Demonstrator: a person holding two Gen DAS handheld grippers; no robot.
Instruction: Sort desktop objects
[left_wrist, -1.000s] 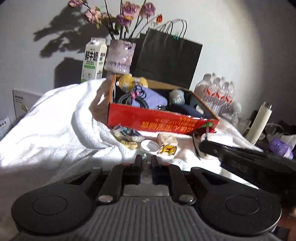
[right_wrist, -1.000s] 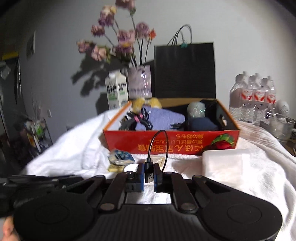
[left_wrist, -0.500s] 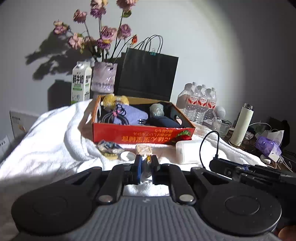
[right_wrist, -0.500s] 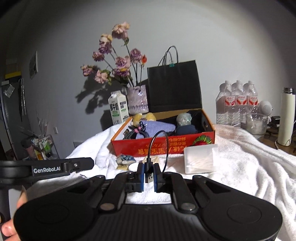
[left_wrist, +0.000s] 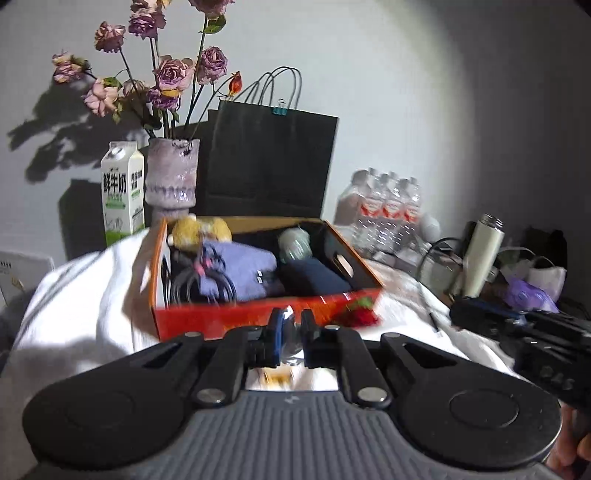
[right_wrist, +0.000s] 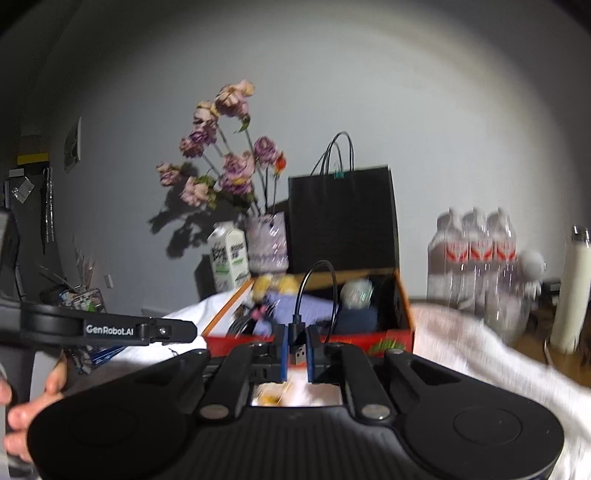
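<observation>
Now, cable: we see a short black USB cable (right_wrist: 318, 291) looped upward, its metal plug end pinched between the right gripper's pads, in front of the red box.
Right gripper (right_wrist: 296, 350): we find its jaws pressed onto the plug of the cable, held above the white towel (right_wrist: 480, 354).
Left gripper (left_wrist: 291, 334): jaws nearly together; we see something pale and blurred between the pads but cannot tell what it is, or whether it is gripped.
Red box (left_wrist: 258, 317): open cardboard box resting on the towel, directly beyond both grippers.
Box contents: we make out a yellow plush toy (left_wrist: 199, 229), a purple folded cloth (left_wrist: 243, 269), a coil of black cords (left_wrist: 192, 284), a dark blue pouch (left_wrist: 314, 280) and a pale round thing (left_wrist: 295, 243).
Behind the box: a milk carton (left_wrist: 122, 192), a vase of dried roses (left_wrist: 171, 173) and a black paper bag (left_wrist: 269, 162) stand against the wall.
Right side: a pack of water bottles (left_wrist: 384, 206) and a white flask (left_wrist: 480, 254).
Hands: we see fingers (right_wrist: 18, 413) at the left edge of the right wrist view, holding the other gripper's handle.
</observation>
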